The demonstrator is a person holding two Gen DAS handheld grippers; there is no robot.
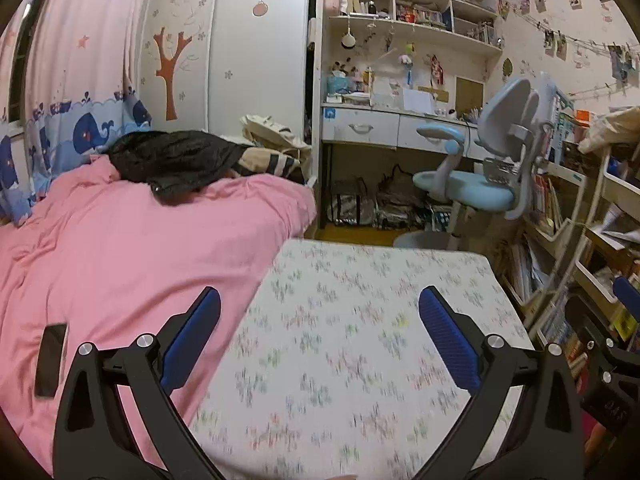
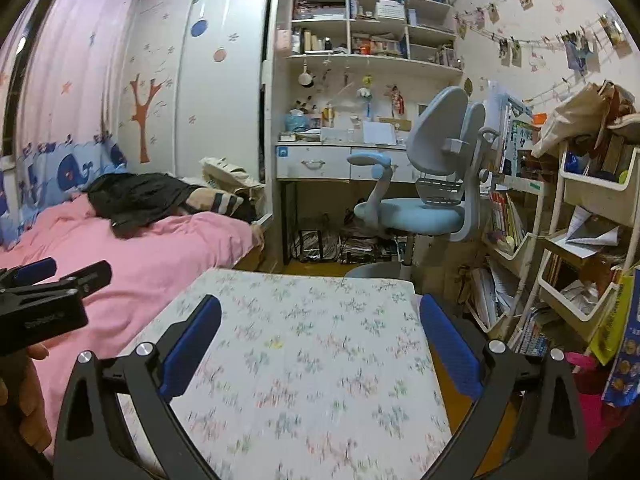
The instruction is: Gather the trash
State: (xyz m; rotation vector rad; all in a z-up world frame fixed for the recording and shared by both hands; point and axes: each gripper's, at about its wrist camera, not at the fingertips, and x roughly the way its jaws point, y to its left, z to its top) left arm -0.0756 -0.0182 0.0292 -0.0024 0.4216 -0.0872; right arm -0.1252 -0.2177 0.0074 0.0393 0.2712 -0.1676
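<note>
No trash shows in either view. My left gripper (image 1: 320, 336) is open and empty above a small table with a flowered cloth (image 1: 360, 320), its left finger over the pink bed. My right gripper (image 2: 320, 340) is open and empty above the same table (image 2: 304, 360). The left gripper's body (image 2: 44, 300) shows at the left edge of the right wrist view, held by a hand. The right gripper's fingers (image 1: 624, 292) show at the right edge of the left wrist view.
A bed with a pink cover (image 1: 120, 248) lies left, with a black garment (image 1: 172, 160) and a dark phone (image 1: 50, 360) on it. A blue chair (image 2: 420, 208) stands before the desk (image 2: 340, 160). Crowded shelves (image 2: 580, 240) line the right.
</note>
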